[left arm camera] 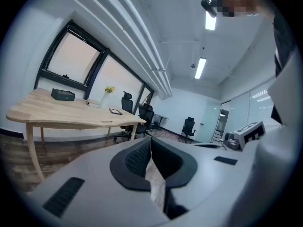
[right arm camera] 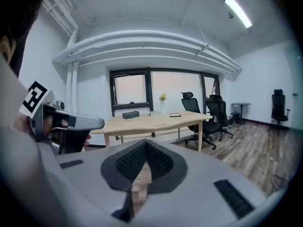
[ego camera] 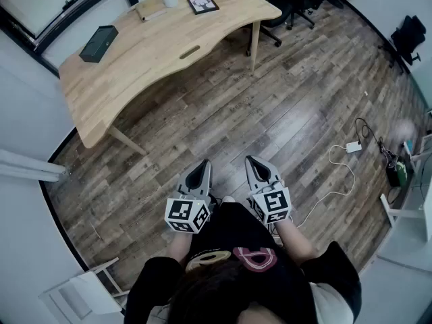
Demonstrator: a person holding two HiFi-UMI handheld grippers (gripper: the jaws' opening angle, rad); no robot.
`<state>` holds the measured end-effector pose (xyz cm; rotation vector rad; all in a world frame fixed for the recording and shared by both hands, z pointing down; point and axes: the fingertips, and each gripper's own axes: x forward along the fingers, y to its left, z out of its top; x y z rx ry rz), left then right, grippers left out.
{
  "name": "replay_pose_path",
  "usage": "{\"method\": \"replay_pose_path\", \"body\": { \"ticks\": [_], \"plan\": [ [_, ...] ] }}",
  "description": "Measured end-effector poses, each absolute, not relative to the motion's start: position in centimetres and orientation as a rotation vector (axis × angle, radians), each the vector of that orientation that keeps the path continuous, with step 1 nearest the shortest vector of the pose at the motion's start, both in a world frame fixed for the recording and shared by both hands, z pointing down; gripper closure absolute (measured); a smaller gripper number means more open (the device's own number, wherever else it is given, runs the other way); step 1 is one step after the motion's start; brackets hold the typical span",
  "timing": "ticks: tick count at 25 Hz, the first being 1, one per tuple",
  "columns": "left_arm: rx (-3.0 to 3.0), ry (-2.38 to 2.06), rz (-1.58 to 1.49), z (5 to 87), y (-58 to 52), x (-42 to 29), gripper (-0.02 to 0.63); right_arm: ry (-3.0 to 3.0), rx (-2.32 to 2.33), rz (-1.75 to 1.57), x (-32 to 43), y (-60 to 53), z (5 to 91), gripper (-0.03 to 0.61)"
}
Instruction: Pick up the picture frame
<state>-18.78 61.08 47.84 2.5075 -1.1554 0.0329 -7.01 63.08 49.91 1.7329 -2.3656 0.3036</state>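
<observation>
Left gripper (ego camera: pixel 199 173) and right gripper (ego camera: pixel 258 169) closed, empty. Picture frame (ego camera: pixel 202 4) on desk (ego camera: pixel 169 52) at twelve o'clock, well apart: likely light, stiff, glass-fronted, breakable; best pinched across one border.

Lighting was even and bright. Two ceiling strips (left arm camera: pixel 200 68) glowed above the left gripper (left arm camera: pixel 150 140); pale windows (right arm camera: pixel 130 90) shone beyond the right gripper (right arm camera: pixel 144 144). A soft sheen lay on the floor (ego camera: pixel 297 123) ahead of both. Fisheye curving darkened all corners, and the near gripper shells looked blurred.
</observation>
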Motion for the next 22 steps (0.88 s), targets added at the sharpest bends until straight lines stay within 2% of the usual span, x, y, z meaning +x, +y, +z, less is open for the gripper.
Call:
{"method": "replay_pose_path", "body": {
  "ticks": [11, 22],
  "plan": [
    [2.525, -1.172, -0.001, 47.3, 60.9, -20.1, 0.594, -2.366, 1.804, 0.314, -7.3, 62.5, 48.8, 0.569],
    [2.522, -1.130, 0.009, 47.9, 51.9, -21.0, 0.594, -2.260, 1.954, 0.384, -5.2, 55.7, 49.3, 0.568]
  ]
}}
